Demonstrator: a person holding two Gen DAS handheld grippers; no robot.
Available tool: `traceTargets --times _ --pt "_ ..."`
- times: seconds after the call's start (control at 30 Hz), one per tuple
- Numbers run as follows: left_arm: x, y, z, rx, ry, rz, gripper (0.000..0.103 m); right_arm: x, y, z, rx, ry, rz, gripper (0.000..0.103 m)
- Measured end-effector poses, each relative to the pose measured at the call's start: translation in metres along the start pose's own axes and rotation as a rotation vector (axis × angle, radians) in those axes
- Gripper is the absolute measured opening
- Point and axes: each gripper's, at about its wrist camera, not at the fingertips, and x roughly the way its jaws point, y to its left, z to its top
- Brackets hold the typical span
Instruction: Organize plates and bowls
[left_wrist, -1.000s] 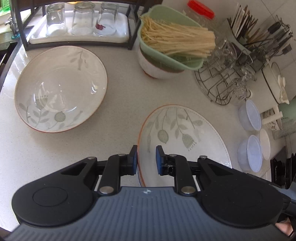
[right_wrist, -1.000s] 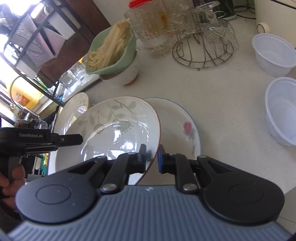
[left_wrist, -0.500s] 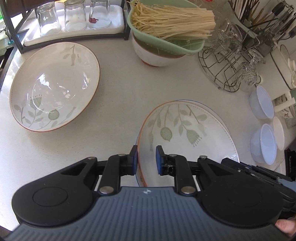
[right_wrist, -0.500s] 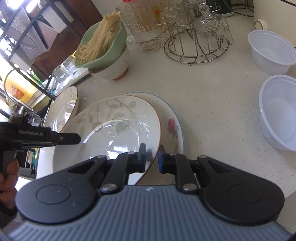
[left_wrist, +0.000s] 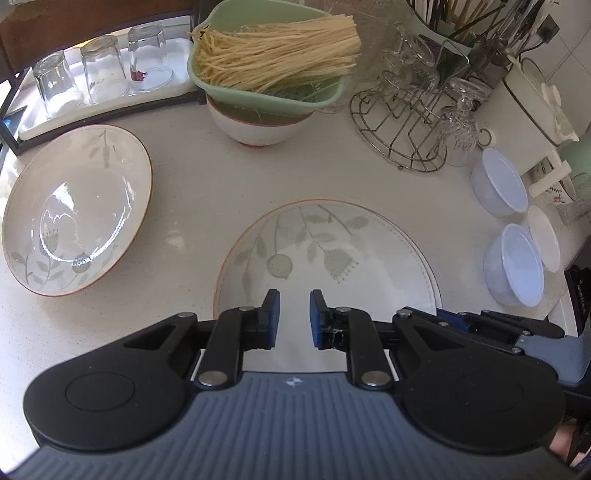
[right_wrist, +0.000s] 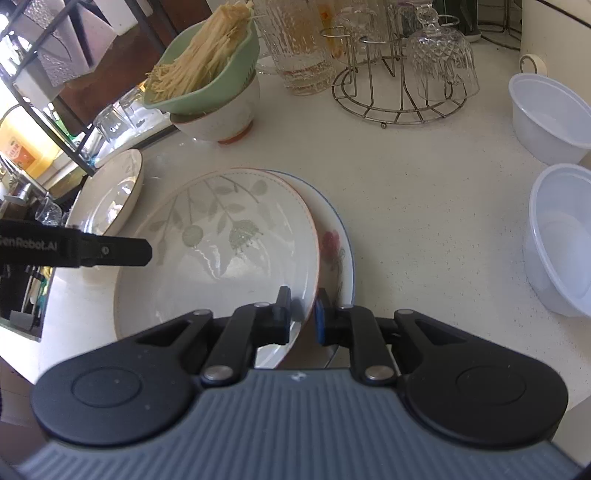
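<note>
A leaf-patterned plate (left_wrist: 332, 258) (right_wrist: 221, 243) with an orange rim lies on top of a rose-patterned plate (right_wrist: 334, 247) with a blue rim on the white counter. My right gripper (right_wrist: 302, 306) has its fingers on either side of the leaf plate's near rim, shut on it. My left gripper (left_wrist: 294, 310) hovers above the plate's near part, empty, with a narrow gap between its blue pads; it also shows in the right wrist view (right_wrist: 110, 251). A second leaf-patterned plate (left_wrist: 74, 210) (right_wrist: 110, 192) lies at the left.
A white bowl (left_wrist: 258, 125) carries a green colander of noodles (left_wrist: 273, 62). Upturned glasses (left_wrist: 99, 70) stand on a tray at the back left. A wire glass rack (left_wrist: 406, 129) stands at the back right. Plastic bowls (left_wrist: 513, 266) (right_wrist: 554, 118) sit at the right.
The leaf plate has come down onto the rose plate, nearly covering it. My left gripper has let go of its rim and now hovers over it. My right gripper keeps its hold.
</note>
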Motion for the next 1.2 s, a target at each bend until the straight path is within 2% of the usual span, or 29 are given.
traceTargets --times 0.1,0.33,0.63,0.83,1.03,1.2 --pt "-0.001 0.0 0.002 -0.017 -0.002 0.0 0.02 -0.002 -0.002 0.001 0.018 -0.007 -0.006 0.015" --pt "-0.016 0.006 0.006 -0.057 -0.015 0.009 0.02 -0.024 -0.001 0.011 0.03 -0.087 -0.016 0.017" --pt "-0.065 -0.002 0.014 -0.044 -0.099 -0.014 0.021 -0.074 0.006 0.032 0.022 -0.205 0.011 0.017" --pt "-0.089 -0.009 0.007 -0.021 -0.157 0.026 0.022 -0.108 0.014 0.042 0.001 -0.301 0.019 0.017" --pt "-0.108 -0.013 -0.004 0.008 -0.205 0.049 0.027 -0.122 0.019 0.035 -0.023 -0.312 0.025 0.017" --pt "-0.121 -0.017 -0.011 -0.005 -0.223 0.038 0.032 -0.131 0.025 0.03 -0.033 -0.323 0.056 0.017"
